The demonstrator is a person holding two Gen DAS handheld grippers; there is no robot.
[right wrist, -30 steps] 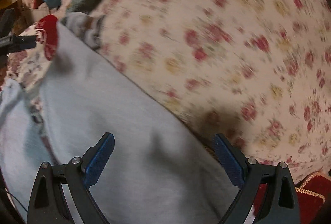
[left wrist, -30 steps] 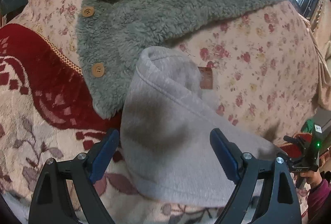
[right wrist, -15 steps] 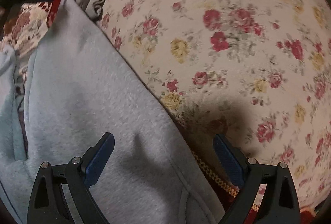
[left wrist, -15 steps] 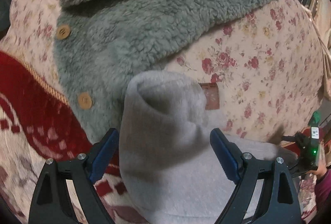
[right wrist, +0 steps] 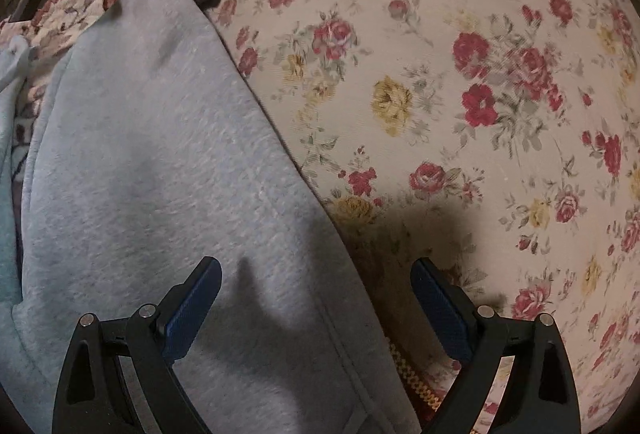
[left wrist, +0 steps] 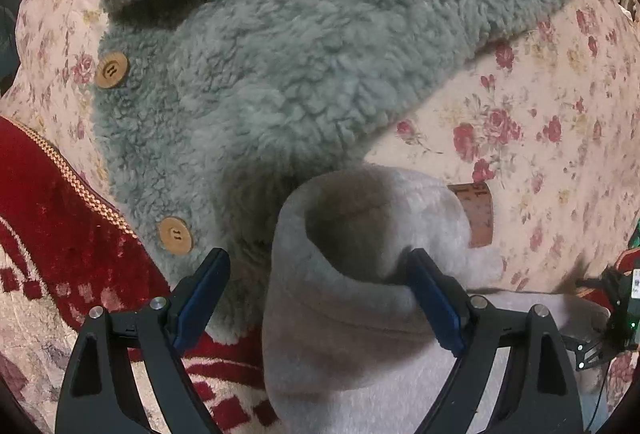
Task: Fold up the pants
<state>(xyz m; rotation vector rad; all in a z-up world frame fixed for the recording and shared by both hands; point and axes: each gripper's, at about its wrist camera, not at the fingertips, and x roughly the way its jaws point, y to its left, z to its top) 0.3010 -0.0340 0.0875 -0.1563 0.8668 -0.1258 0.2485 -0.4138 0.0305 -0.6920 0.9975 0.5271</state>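
1. Pants (left wrist: 352, 334), light grey fleece, lying across floral bedspread (left wrist: 560, 137), one open end raised toward green fleece jacket (left wrist: 280, 73).
2. Left claw (left wrist: 316, 298) spread apart, straddling that raised end; right pad touching the cloth, not clamped.
3. Right claw (right wrist: 316, 298) spread wide, hovering over edge of pants (right wrist: 160, 173) where meeting floral bedspread (right wrist: 460, 93).
4. Red patterned blanket (left wrist: 60, 226) beside jacket, toward left edge of bed.
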